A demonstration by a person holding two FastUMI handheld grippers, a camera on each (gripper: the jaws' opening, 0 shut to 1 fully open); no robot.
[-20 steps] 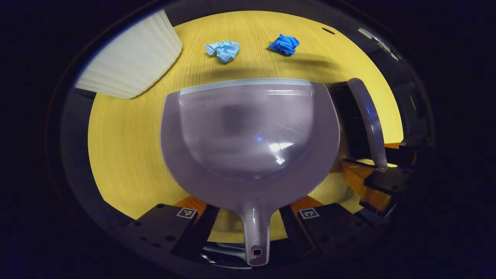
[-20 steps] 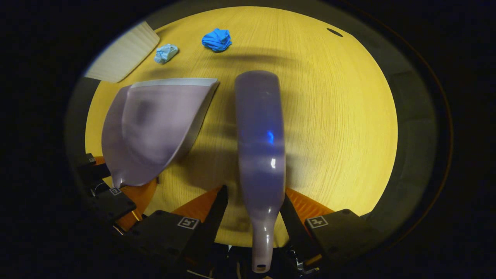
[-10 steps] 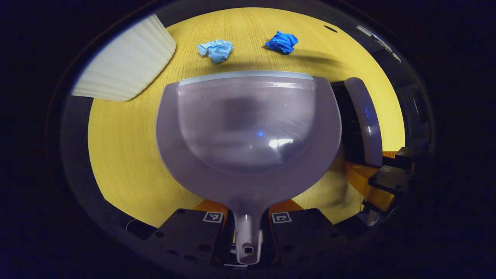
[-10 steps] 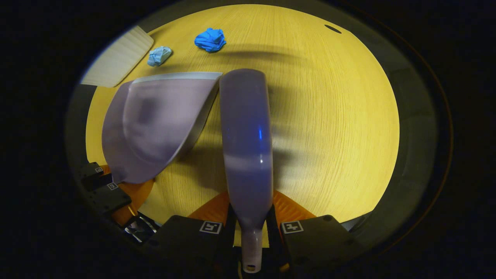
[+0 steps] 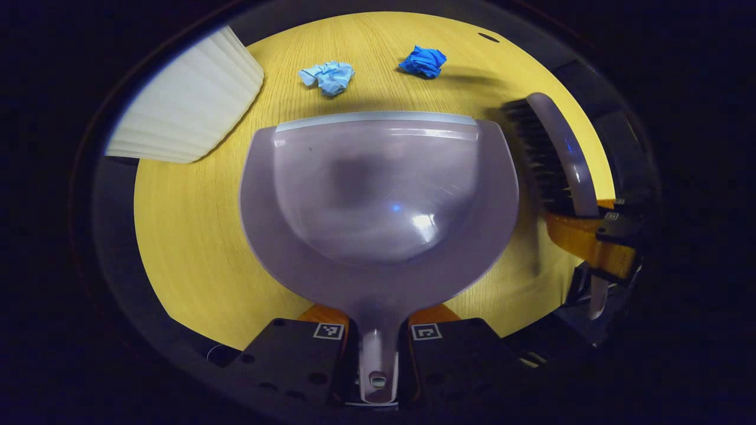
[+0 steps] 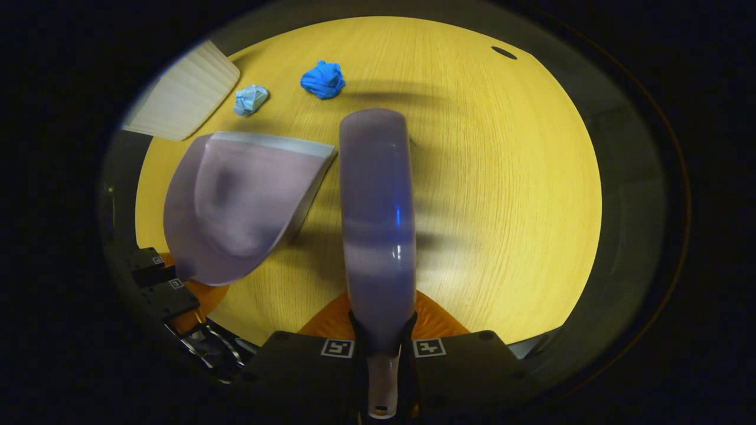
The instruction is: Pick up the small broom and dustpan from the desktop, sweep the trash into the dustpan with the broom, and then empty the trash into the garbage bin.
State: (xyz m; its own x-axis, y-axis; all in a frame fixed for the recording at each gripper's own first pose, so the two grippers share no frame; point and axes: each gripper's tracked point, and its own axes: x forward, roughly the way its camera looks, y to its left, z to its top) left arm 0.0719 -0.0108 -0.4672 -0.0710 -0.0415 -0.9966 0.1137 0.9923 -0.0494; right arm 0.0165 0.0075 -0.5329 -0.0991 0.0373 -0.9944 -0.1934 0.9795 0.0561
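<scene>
A lilac dustpan (image 5: pixel 378 200) lies over the yellow desktop (image 5: pixel 189 224), its handle clamped in my left gripper (image 5: pixel 378 342), which is shut on it. The same dustpan (image 6: pixel 242 206) shows to the left in the right gripper view. My right gripper (image 6: pixel 383 348) is shut on the handle of the lilac broom (image 6: pixel 377 218); in the left gripper view the broom (image 5: pixel 558 156) is at the right with its dark bristles facing the pan. A pale blue paper ball (image 5: pixel 328 77) and a dark blue paper ball (image 5: pixel 423 61) lie beyond the pan's lip.
A white ribbed garbage bin (image 5: pixel 186 115) stands at the far left of the desktop, also seen as the bin (image 6: pixel 183 91) in the right gripper view. A small dark hole (image 6: pixel 504 52) sits in the far right of the desktop.
Both grippers went from open to shut on their handles. The broom has since lifted and swung away from the dustpan's side, baring its bristles in the left gripper view.
</scene>
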